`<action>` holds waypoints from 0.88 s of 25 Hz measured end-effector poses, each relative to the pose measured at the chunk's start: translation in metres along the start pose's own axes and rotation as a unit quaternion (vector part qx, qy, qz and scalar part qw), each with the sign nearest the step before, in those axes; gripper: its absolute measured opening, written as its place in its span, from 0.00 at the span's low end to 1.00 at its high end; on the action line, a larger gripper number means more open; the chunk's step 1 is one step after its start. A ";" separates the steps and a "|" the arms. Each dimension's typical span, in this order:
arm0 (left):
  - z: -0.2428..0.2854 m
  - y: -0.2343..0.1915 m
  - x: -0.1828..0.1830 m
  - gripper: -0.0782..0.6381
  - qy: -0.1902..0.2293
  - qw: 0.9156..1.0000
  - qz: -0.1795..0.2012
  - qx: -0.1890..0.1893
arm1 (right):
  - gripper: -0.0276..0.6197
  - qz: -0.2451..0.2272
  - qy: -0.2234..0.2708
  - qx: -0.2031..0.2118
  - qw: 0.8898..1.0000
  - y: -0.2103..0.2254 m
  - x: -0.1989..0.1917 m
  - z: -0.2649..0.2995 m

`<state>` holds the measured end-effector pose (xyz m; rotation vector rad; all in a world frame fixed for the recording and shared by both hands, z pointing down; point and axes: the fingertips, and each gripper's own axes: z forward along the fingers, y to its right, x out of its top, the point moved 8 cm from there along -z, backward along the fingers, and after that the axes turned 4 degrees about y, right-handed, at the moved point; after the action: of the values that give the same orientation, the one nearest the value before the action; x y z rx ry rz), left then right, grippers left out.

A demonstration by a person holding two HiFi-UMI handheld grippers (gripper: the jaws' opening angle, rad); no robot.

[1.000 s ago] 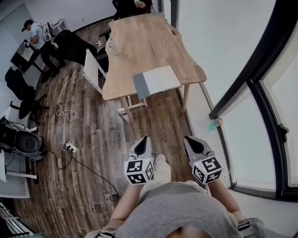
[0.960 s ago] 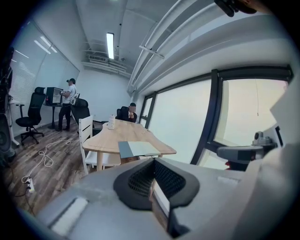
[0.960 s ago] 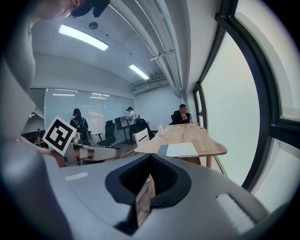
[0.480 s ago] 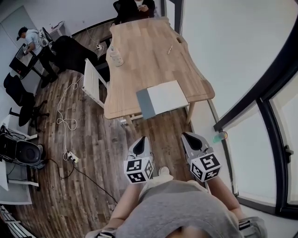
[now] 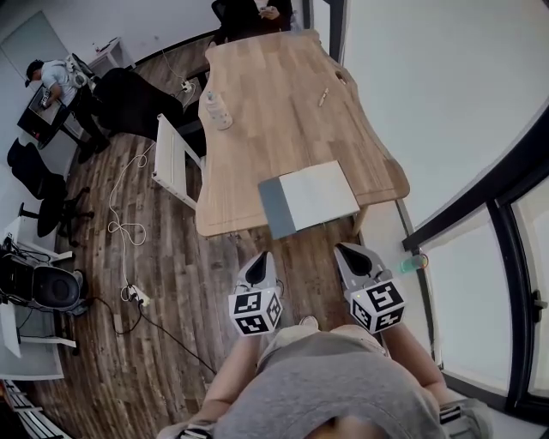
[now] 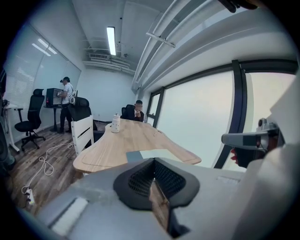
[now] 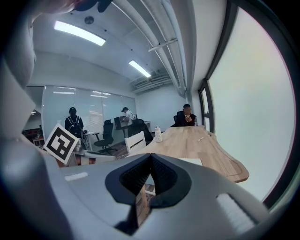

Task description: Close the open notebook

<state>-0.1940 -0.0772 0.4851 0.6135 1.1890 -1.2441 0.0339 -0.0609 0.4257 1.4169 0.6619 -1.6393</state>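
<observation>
The open notebook (image 5: 309, 199) lies at the near end of the wooden table (image 5: 266, 94), its grey cover on the left and a white page on the right. My left gripper (image 5: 257, 269) and right gripper (image 5: 356, 260) hang side by side over the floor, short of the table's near edge and apart from the notebook. Both are shut with nothing between their jaws. The left gripper view shows the notebook (image 6: 147, 153) past the closed left gripper (image 6: 152, 180). In the right gripper view, a strip of white page (image 7: 191, 161) shows beyond the closed right gripper (image 7: 149, 176).
A bottle (image 5: 216, 110) and a pen (image 5: 323, 97) sit farther along the table. A white chair (image 5: 171, 159) stands at its left side and a cable (image 5: 120, 223) trails over the wood floor. A person (image 5: 249, 13) sits at the far end. The window wall runs along the right.
The table and notebook have drawn closer in the head view as I walked forward. Both grippers keep the same shut pose in front of me.
</observation>
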 end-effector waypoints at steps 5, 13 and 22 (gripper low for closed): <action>0.022 -0.009 -0.002 0.11 -0.008 1.000 -0.004 0.018 | 0.05 0.000 -0.001 0.015 1.000 0.013 0.005 0.014; 0.062 -0.015 -0.012 0.11 -0.010 0.997 -0.048 0.063 | 0.05 -0.011 -0.012 0.066 0.998 0.056 0.018 0.053; 0.097 -0.030 -0.027 0.11 -0.024 0.989 -0.104 0.106 | 0.05 -0.024 -0.021 0.124 0.992 0.095 0.034 0.107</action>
<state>-0.1859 -0.1609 0.5490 0.6222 1.1087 -1.5675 0.0600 -0.2059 0.4288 1.5468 0.4843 -1.8347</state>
